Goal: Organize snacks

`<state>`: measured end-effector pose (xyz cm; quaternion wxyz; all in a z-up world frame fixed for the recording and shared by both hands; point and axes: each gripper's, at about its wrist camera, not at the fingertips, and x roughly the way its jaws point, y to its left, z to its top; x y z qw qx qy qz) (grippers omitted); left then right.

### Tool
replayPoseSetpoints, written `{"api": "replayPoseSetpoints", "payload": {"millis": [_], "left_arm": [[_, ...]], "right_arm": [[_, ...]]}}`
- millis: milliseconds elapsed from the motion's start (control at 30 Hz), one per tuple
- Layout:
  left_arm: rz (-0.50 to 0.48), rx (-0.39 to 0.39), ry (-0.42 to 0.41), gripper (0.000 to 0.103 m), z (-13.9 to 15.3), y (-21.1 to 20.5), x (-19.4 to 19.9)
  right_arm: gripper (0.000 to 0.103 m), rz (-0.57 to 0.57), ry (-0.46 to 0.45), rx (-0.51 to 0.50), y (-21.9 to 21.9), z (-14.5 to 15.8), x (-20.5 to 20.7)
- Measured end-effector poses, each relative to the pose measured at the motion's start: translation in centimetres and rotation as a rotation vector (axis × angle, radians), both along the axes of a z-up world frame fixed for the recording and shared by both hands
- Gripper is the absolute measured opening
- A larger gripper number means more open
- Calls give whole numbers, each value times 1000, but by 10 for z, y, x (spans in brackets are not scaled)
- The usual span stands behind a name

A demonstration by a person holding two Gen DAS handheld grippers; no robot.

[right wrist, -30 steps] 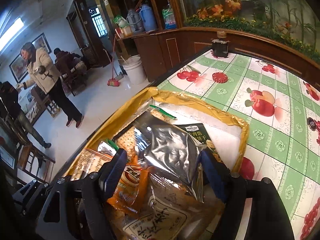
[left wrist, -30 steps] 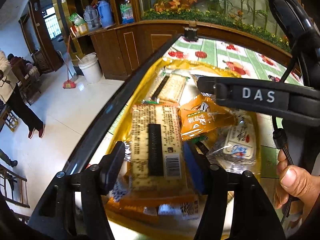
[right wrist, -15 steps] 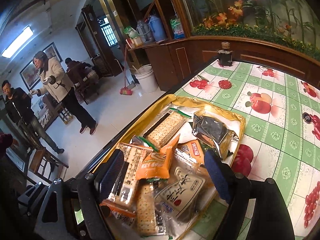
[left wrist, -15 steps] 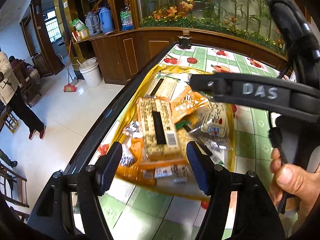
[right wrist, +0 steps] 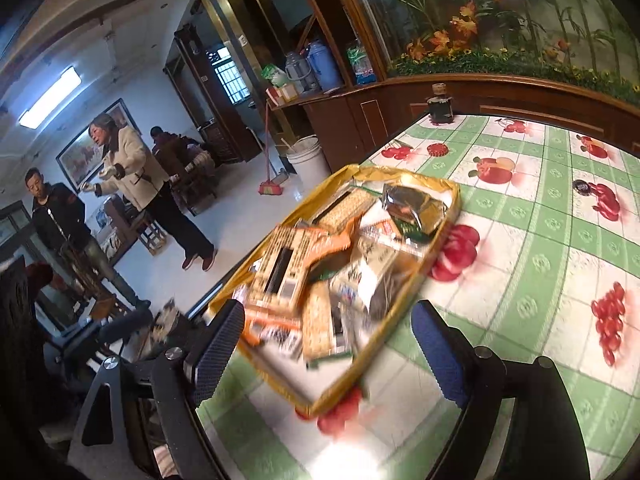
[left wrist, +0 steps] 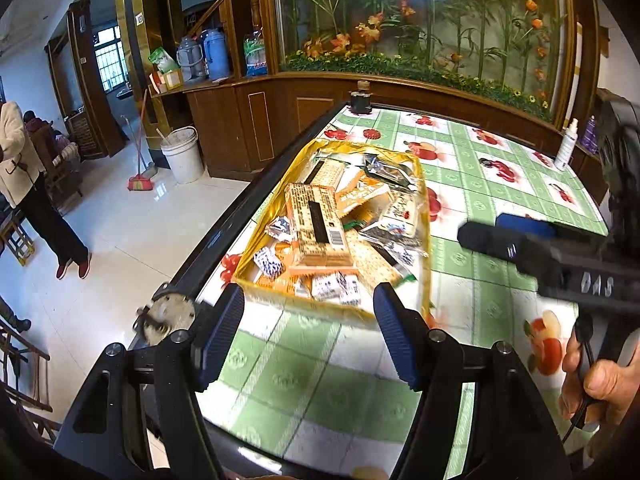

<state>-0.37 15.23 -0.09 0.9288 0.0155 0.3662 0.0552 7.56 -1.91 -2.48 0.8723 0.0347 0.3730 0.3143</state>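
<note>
Gold-rimmed tray (left wrist: 424, 216) of snacks (left wrist: 320, 232) sits on the table (left wrist: 480, 184), beyond the left gripper (left wrist: 306, 334); jaws have just been opening, apart, nothing between.

Right wrist view: tray (right wrist: 454, 208) lies beyond the right gripper (right wrist: 328, 350); jaws just widened, apart, empty.
</note>
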Motion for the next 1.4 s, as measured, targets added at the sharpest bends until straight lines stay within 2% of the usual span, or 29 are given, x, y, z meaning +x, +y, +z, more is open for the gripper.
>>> {"api": "replayPoseSetpoints", "payload": {"millis": [100,233,400,667,1167,1400], "left_arm": [[-19,-6,0,67,2,-6,-13],[-67,27,-8,67,3,-21,-28],[-105,23,2,67,1,-30,-40],[-118,23,-7,67,4,-35,-49],[-113,34,-37,67,11,-30,-54],[-115,3,-34,67,15,-23,-52]], "right_arm": [[87,33,-32,-46,-2,3,-26],[88,95,-80,-120,0,5,-56],[88,114,-99,-203,-2,0,-73],[88,94,-98,-212,-10,-2,-75],[88,143,-113,-263,10,-5,-79],[88,155,-113,-263,15,-5,-79]]}}
